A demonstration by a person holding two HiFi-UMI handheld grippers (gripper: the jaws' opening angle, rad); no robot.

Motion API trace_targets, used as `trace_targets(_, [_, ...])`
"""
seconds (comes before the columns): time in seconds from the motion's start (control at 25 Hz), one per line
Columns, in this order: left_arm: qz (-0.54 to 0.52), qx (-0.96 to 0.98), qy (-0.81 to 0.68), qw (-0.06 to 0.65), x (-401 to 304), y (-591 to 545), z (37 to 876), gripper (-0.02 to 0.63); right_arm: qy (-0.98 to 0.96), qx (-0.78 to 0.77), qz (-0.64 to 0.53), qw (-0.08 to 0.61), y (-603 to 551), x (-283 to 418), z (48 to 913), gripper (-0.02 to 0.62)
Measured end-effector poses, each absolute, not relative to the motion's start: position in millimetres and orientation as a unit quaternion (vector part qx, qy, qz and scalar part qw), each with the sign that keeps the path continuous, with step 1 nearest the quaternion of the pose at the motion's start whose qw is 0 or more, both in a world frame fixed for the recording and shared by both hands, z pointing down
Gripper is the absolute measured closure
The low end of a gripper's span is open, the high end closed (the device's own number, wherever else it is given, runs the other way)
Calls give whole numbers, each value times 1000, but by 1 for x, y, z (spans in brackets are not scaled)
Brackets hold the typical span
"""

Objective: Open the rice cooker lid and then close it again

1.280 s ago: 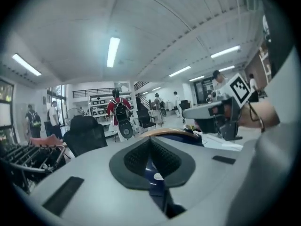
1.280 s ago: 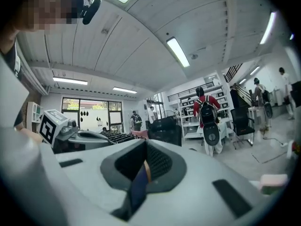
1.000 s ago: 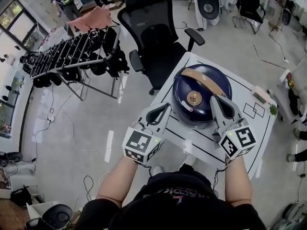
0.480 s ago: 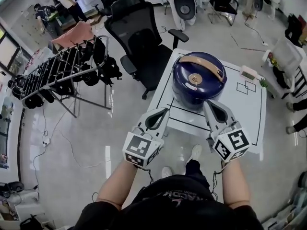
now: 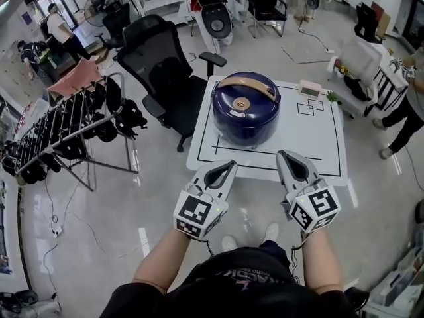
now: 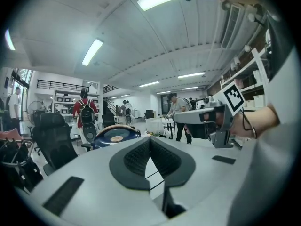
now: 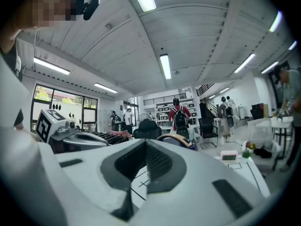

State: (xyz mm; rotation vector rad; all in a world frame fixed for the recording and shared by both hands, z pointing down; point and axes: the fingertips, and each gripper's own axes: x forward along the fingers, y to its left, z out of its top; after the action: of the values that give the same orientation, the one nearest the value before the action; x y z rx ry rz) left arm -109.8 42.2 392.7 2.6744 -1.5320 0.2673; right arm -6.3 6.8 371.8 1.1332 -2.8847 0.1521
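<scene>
Rice cooker [image 5: 246, 108] sits closed on the table's [image 5: 311, 144] left side; I'm holding left gripper [image 5: 227, 166] and right gripper [image 5: 287, 156] level, side by side, jaws pinched together and empty, just off its near edge.

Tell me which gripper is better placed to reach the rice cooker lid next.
Left, narrowly. The left gripper points nearly straight at the rice cooker, while the right gripper sits further off to the side. Both are shut, empty and well short of it.

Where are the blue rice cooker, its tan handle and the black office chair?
rice cooker [image 5: 257, 113]: head view, on its dark blue lid.
handle [image 5: 248, 81]: head view, middle of the tan strap.
office chair [image 5: 156, 53]: head view, on its backrest.
</scene>
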Motion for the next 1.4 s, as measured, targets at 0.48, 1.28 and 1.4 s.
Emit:
trace_targets(0.48, [78,845,-529,25,-42,65,394,603,-941,334,42,26,32,51,368,594])
trace_targets(1.28, [105,764,-636,40,52,138,412,603,-973,220,68,11,79,141,387,594])
trace_targets(1.4, [99,757,-644,45,60,144,414,603,-975,213,69,10,84,150,389,594])
